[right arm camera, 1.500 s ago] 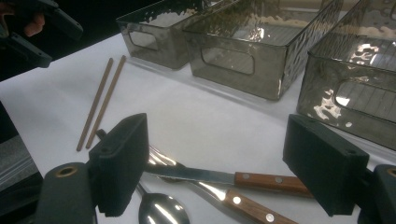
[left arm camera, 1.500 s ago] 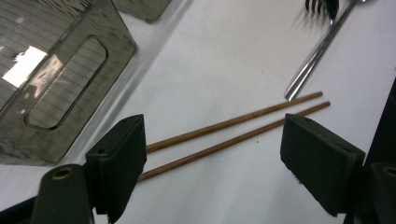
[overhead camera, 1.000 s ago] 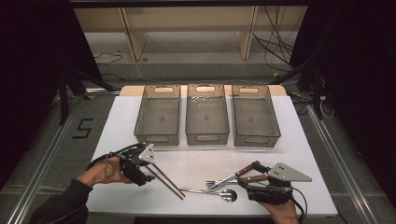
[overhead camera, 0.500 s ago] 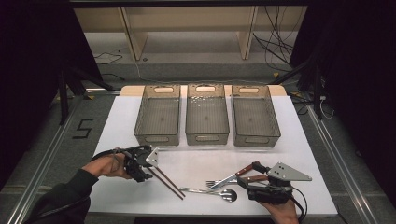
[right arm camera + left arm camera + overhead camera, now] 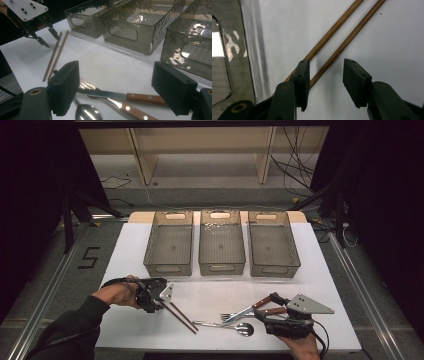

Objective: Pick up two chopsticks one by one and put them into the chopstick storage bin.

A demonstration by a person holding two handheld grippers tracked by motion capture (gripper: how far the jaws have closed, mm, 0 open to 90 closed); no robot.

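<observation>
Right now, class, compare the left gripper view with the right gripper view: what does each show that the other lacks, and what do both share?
Left gripper view alone: the left gripper open, its jaws straddling one chopstick.

Right gripper view alone: the right gripper open over a knife, a fork and a spoon, with three bins behind.

Both: the chopsticks on the white table.

Light falls from above onto the white counter (image 5: pixel 215 295), which stands bright while the floor and the room around it sink into near black. Shadows on the counter are short and soft. Glare breaks into patches on the dimpled walls of the bins (image 5: pixel 130 22) and streaks the spoon (image 5: pixel 88 112) beside them. The high view is soft and grainy.
</observation>
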